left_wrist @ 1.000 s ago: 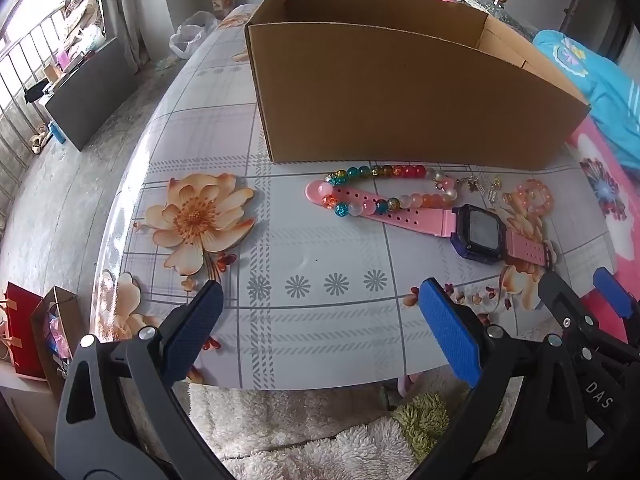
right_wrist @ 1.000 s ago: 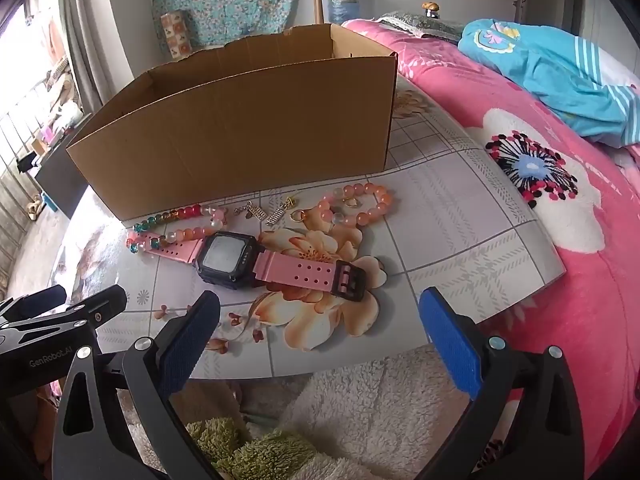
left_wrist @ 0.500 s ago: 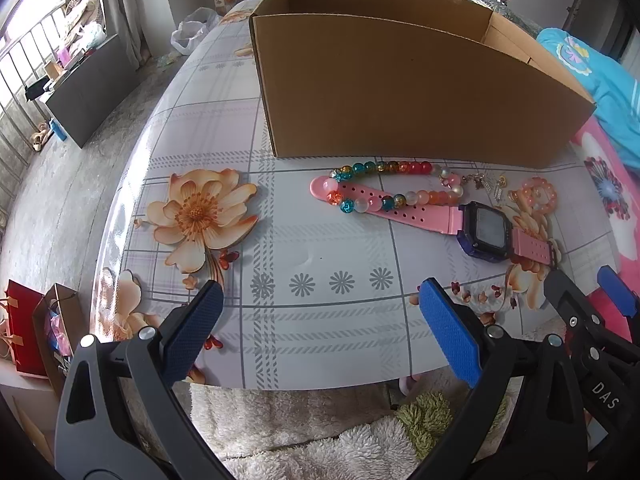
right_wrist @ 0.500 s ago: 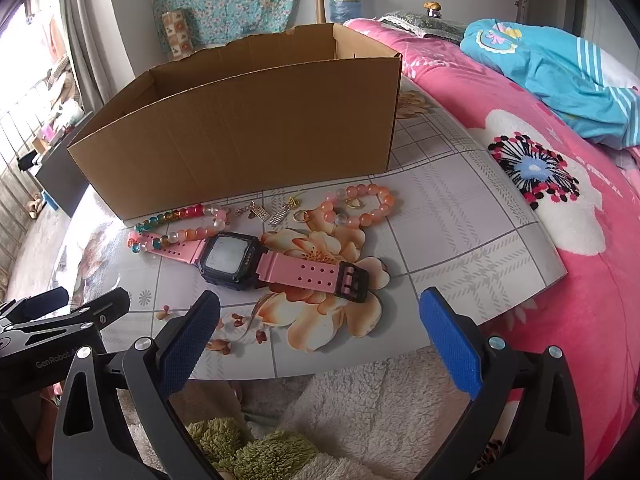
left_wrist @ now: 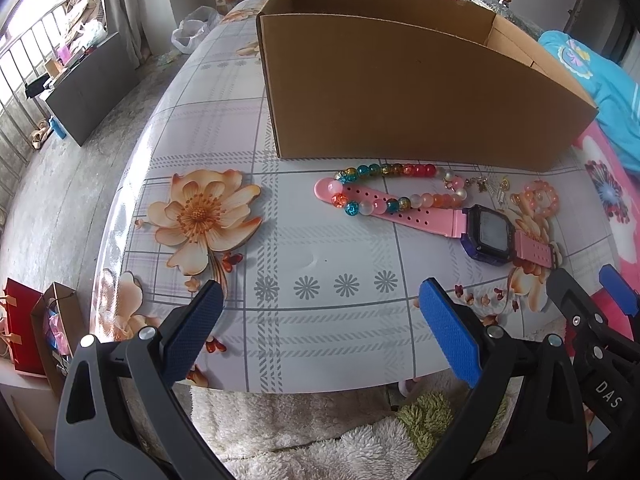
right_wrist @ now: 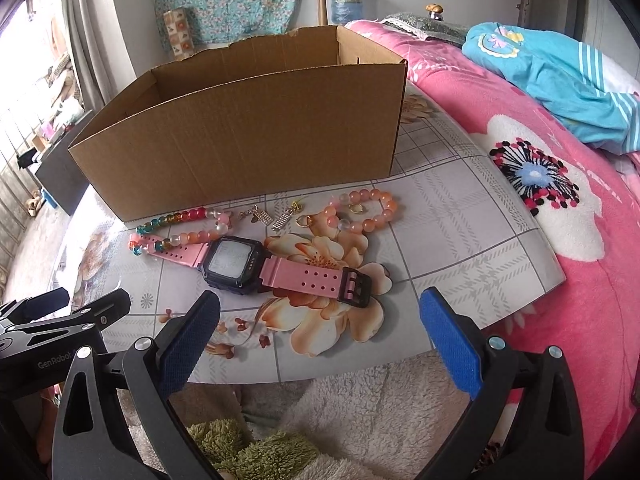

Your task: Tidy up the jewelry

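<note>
left tool (left_wrist: 316, 328) spread wide, empty | right tool (right_wrist: 320, 328) same | pink watch (right_wrist: 256, 266) on tabletop (left_wrist: 320, 332) before cardboard box (right_wrist: 248, 136), strap tip under multicolour bracelet (left_wrist: 384, 192) | small charms (right_wrist: 272, 216) possibly earrings, too tiny | box interior hidden

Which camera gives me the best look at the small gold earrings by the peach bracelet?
The right wrist view: the gold earrings lie near centre, separate and distinct beside the peach bracelet. In the left wrist view the gold earrings sit far right, tiny and distorted, hard to tell apart.
</note>
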### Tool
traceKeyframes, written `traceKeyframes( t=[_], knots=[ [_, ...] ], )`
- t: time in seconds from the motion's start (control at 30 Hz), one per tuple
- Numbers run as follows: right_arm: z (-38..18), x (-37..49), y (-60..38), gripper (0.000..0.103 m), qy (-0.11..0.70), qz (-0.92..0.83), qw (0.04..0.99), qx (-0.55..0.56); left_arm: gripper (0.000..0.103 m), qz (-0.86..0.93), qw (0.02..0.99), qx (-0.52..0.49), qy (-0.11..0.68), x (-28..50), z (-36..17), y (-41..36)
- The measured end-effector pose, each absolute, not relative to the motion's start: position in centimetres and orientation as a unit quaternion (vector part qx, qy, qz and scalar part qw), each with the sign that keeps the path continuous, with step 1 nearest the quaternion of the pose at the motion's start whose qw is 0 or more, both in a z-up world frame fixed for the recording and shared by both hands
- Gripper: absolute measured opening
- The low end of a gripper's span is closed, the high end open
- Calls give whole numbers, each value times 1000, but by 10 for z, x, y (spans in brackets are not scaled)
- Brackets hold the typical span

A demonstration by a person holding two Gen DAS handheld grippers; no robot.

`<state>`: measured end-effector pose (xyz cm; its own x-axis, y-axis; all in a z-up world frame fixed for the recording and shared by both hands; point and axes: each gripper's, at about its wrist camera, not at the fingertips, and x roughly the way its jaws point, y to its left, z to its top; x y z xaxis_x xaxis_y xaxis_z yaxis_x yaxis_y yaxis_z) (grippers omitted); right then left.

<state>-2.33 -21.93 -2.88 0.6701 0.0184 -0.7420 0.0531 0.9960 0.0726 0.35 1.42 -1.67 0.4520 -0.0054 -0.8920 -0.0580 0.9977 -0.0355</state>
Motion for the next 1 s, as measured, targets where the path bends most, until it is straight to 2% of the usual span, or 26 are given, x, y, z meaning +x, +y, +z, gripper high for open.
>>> traceKeyframes(
  t=[1.0],
  knots=[
    [-25,-25,-216,97,401,-7,915,40,95,16,852,-31,523,3,-13,18]
  ],
)
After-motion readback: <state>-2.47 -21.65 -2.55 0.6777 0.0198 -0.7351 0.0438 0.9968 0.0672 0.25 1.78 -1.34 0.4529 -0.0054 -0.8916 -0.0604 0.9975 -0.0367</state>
